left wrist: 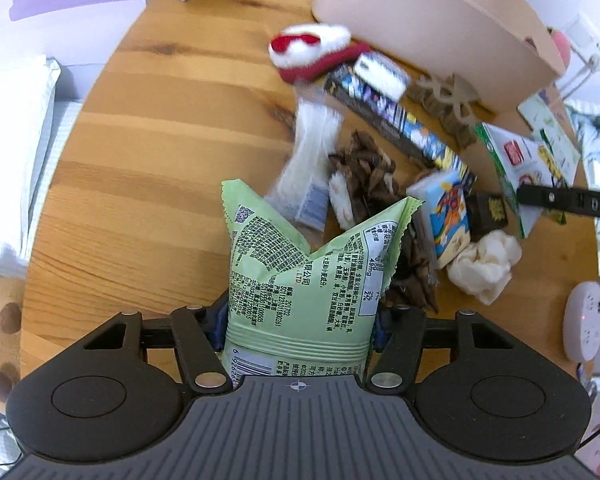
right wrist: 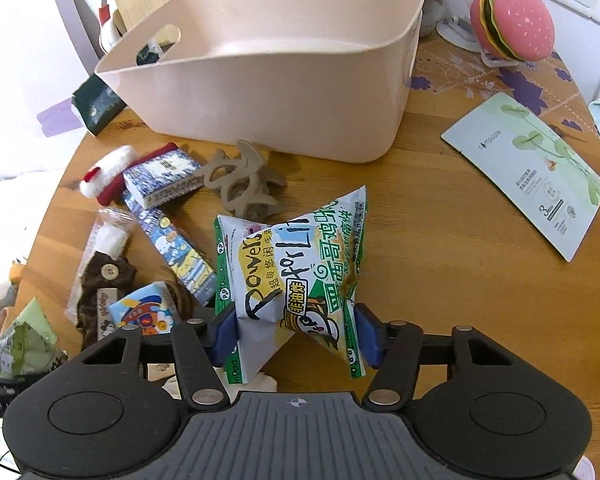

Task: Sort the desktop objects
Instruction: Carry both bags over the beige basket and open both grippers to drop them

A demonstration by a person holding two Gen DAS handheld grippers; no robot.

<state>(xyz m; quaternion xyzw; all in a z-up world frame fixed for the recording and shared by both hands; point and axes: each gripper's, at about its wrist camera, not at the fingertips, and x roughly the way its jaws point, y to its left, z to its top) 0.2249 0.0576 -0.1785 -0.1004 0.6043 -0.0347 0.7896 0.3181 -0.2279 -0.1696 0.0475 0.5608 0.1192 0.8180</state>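
Observation:
My left gripper (left wrist: 298,330) is shut on a light green snack packet (left wrist: 300,264) and holds it above the round wooden table (left wrist: 148,152). My right gripper (right wrist: 296,334) is shut on a white and green snack bag (right wrist: 300,276), lifted in front of the beige tub (right wrist: 276,64). The green packet also shows at the left edge of the right wrist view (right wrist: 24,336). The right gripper's finger shows at the right of the left wrist view (left wrist: 568,202).
A pile lies left of the tub: a red and white plush (right wrist: 108,176), a card box (right wrist: 162,178), a long printed box (right wrist: 176,248), a wooden cutout (right wrist: 240,184), a brown toy (right wrist: 100,284), a small blue box (right wrist: 144,312). A face-mask sachet (right wrist: 528,168) lies at the right. A burger toy (right wrist: 512,24) stands behind.

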